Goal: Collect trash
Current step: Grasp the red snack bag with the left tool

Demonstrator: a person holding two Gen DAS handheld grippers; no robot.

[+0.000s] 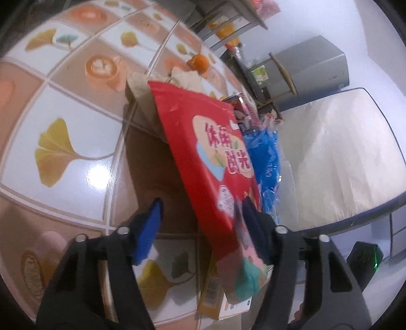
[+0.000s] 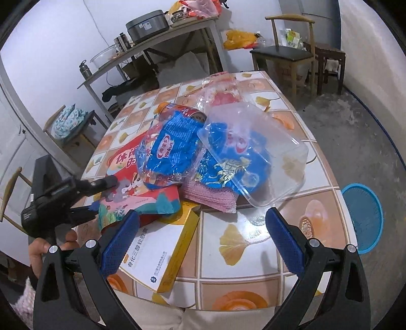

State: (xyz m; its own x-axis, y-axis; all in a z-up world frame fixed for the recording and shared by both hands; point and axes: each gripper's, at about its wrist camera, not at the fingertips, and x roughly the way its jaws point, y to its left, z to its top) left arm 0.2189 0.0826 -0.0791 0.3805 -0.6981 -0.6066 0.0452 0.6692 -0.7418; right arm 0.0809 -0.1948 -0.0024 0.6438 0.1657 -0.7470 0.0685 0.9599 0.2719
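Cluttered room behind: a side shelf with a rice cooker (image 2: 148,24), a wooden chair (image 2: 286,54), a blue bin (image 2: 362,218) on the floor off the tabletop's right edge. Tiled, ginkgo-patterned tabletop (image 2: 256,233) carrying 1 heap of trash near its middle and near edge. Topmost in the heap, a clear plastic tray (image 2: 256,154), tilted, resting over blue Yakult wrappers (image 2: 172,149) and a pink cloth-like pad (image 2: 210,198); a red can (image 2: 187,113) behind them toward the far edge; a white and yellow box (image 2: 162,253) lying flat and overhanging the near edge. Red snack bag (image 1: 210,152) on the heap's left side, long axis running from the near-left edge toward the middle, partly pinned under the blue wrappers. Left gripper (image 1: 201,213) wide apart and straddling that bag's near end, 1 blue pad clear of it on the left, the other pad close against its printed face; contact not certain through the blur, so not yet clamped as far as visible. Right gripper (image 2: 203,238) also spread wide, holding nothing, hovering over the near edge above the box, with the tray just ahead. Judged: left side nearer the bag, right side nearer box and tray; closing across the bag's thin face, then drawing it out from under the wrappers, looks like the coming move.
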